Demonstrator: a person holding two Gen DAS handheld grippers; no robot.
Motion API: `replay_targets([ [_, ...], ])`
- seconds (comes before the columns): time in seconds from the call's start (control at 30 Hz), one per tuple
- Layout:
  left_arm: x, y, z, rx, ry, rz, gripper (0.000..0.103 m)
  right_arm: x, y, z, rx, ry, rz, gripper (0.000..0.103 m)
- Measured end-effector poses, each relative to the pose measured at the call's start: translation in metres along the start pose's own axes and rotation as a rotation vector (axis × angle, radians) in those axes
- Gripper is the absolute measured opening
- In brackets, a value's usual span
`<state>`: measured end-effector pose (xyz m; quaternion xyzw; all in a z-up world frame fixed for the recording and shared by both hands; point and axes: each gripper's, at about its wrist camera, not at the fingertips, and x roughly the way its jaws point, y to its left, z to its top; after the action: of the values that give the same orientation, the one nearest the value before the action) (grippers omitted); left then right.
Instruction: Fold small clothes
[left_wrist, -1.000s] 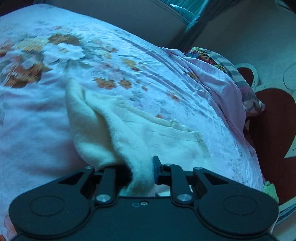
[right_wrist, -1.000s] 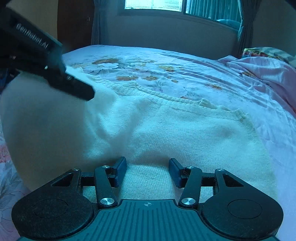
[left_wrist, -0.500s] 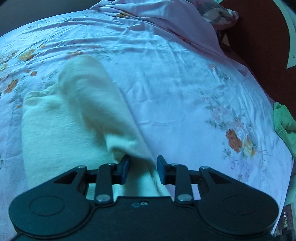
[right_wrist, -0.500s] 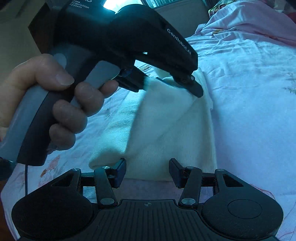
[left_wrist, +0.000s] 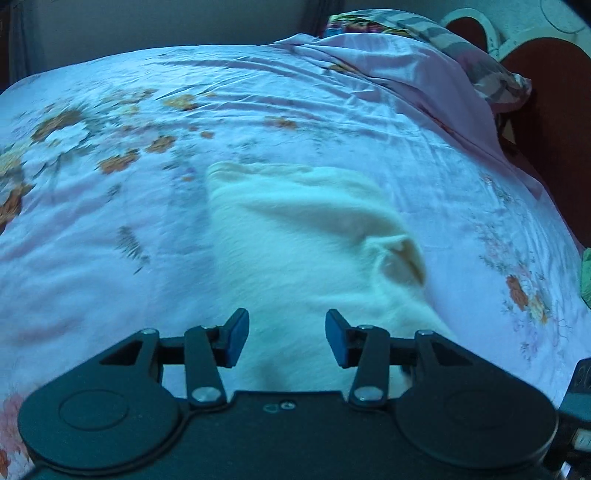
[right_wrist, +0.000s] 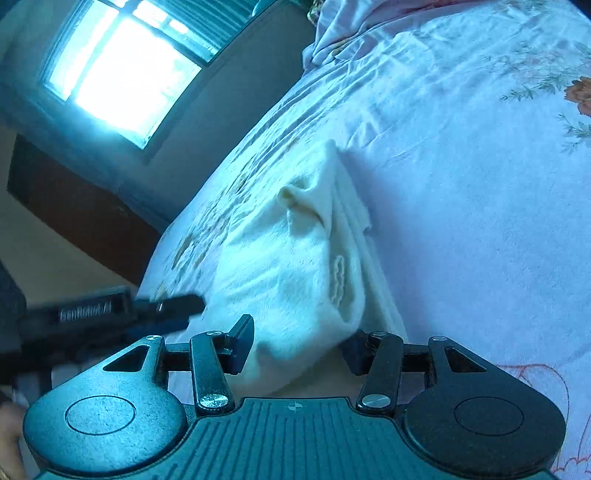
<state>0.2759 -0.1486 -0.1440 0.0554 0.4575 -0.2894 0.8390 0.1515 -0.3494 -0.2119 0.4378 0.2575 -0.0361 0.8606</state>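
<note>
- Lilac flowered sheet (left_wrist: 332, 122) covers the bed; a rumpled pillow (left_wrist: 436, 40) sits at its far end, a bright window (right_wrist: 122, 74) beyond.
- Cream knitted top (left_wrist: 306, 236) lies folded on the sheet, nothing on it.
- Left tongs (left_wrist: 287, 338) have just been opening; they stand apart above the top's near edge, pads clear of it.
- Right tongs (right_wrist: 295, 347) have just been closing slightly; the top's corner bulges between them, but I cannot tell whether they pinch it.

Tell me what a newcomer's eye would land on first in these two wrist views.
The cream knit garment, lying folded in the middle of the floral pink bedsheet. Next, the left gripper, whose jaws have just been opening, stands over its near edge, pads clear. From the right gripper, a bright window glares at upper left.
</note>
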Motion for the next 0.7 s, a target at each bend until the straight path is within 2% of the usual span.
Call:
replay_targets([
  [0.07,0.0,0.011,-0.009,-0.019,0.006,0.015,0.043,0.001,0.001,0.004,0.017,-0.009,-0.018,0.017],
  [0.1,0.001,0.014,-0.013,-0.024,0.006,0.018,0.043,-0.002,-0.001,0.007,0.027,-0.018,-0.021,0.012],
  [0.27,0.004,0.013,-0.035,-0.02,0.002,-0.01,0.043,-0.032,0.015,-0.004,-0.073,-0.073,-0.043,0.009],
  [0.37,0.013,0.012,-0.044,-0.038,0.025,-0.032,0.044,-0.024,0.002,-0.017,-0.097,-0.012,-0.149,0.007],
  [0.47,0.017,0.014,-0.056,-0.065,0.042,-0.052,0.046,-0.023,-0.002,-0.019,-0.127,-0.017,-0.188,0.006],
  [0.57,0.015,0.013,-0.062,-0.058,0.043,-0.066,0.046,-0.032,0.005,-0.019,-0.116,-0.032,-0.164,0.006],
  [0.67,0.021,0.013,-0.068,-0.084,0.05,-0.068,0.046,-0.023,0.001,-0.02,-0.128,0.033,-0.186,0.007],
  [0.7,0.021,0.014,-0.069,-0.091,0.045,-0.068,0.046,-0.025,0.001,-0.019,-0.112,0.028,-0.161,0.007],
])
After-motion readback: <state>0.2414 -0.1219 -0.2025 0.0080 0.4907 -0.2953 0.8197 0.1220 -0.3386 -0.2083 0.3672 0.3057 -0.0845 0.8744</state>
